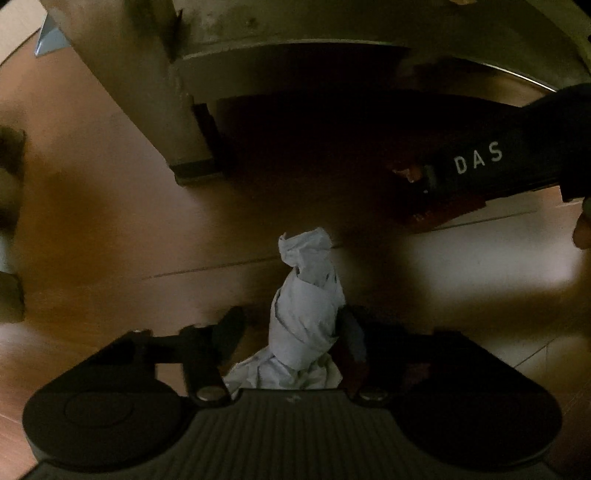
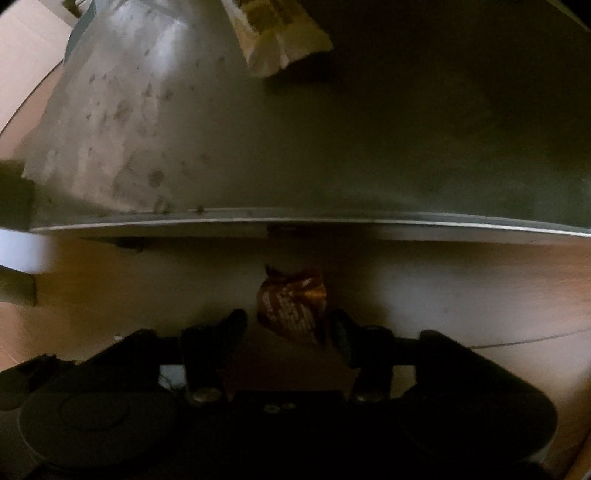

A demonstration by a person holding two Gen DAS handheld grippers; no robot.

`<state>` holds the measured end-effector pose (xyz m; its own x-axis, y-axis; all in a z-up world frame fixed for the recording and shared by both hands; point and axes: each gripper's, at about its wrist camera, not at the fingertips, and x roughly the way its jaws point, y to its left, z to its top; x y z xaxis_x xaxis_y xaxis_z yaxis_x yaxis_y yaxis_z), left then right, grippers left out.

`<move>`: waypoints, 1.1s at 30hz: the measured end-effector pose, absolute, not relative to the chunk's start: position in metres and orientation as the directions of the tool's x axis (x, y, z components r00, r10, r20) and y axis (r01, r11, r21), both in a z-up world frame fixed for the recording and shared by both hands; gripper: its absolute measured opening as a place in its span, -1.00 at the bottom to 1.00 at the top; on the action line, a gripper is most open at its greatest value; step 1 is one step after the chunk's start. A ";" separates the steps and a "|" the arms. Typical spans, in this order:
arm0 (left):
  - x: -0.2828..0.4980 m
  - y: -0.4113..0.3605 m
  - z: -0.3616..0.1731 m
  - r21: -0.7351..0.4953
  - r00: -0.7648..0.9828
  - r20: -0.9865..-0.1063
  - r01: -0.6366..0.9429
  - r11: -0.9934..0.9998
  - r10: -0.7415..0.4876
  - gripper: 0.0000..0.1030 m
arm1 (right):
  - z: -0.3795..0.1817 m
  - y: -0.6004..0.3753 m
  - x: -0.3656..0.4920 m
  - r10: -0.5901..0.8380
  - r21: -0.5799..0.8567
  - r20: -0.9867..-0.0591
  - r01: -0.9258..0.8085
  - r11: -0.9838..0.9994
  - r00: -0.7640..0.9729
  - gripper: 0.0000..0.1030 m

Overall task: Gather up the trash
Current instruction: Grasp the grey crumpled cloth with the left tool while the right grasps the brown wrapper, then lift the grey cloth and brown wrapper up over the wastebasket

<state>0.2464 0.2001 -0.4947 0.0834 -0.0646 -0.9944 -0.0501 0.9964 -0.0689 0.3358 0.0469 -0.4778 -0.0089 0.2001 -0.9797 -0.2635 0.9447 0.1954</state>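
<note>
White crumpled paper (image 1: 304, 314) sits gripped in my left tool (image 1: 291, 325); my right tool (image 2: 290, 325) brackets the brown wrapper (image 2: 291, 306), unclosed, so it may slip.

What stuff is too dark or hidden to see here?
- Left wrist view: the space under the table is black shadow.
- Left wrist view: the white paper wad's bottom hides behind the gripper body.
- Right wrist view: the brown wrapper's print is blurred.
- Right wrist view: the packet on the table is cut off by the top edge.
</note>
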 end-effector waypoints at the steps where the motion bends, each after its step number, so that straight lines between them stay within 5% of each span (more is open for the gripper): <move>1: 0.246 0.201 -0.495 -0.077 0.084 -0.994 -0.054 0.996 -0.073 -0.15 | -0.479 0.047 0.336 0.199 0.195 -0.980 -0.264 0.945 -0.012 -0.33; 5: 0.245 0.201 -0.491 -0.102 0.095 -0.991 -0.076 0.992 -0.094 -0.35 | -0.477 0.050 0.337 0.204 0.200 -0.979 -0.276 0.940 -0.014 -0.36; 16: 0.223 0.205 -0.447 -0.178 0.135 -0.977 -0.077 0.981 -0.167 -0.38 | -0.418 0.028 0.315 0.247 0.229 -0.969 -0.329 0.916 0.012 -0.44; 33: 0.213 0.173 -0.176 -0.165 0.457 -0.857 0.194 0.967 -0.238 -0.38 | -0.155 -0.033 0.250 0.398 0.265 -0.868 -0.401 0.877 0.297 -0.44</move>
<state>0.2126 0.1727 -0.1760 0.4569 -0.2379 -0.8571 0.1940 0.9670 -0.1650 0.2497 -0.0327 -0.1551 0.2974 0.3985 -0.8676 -0.4006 0.8770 0.2655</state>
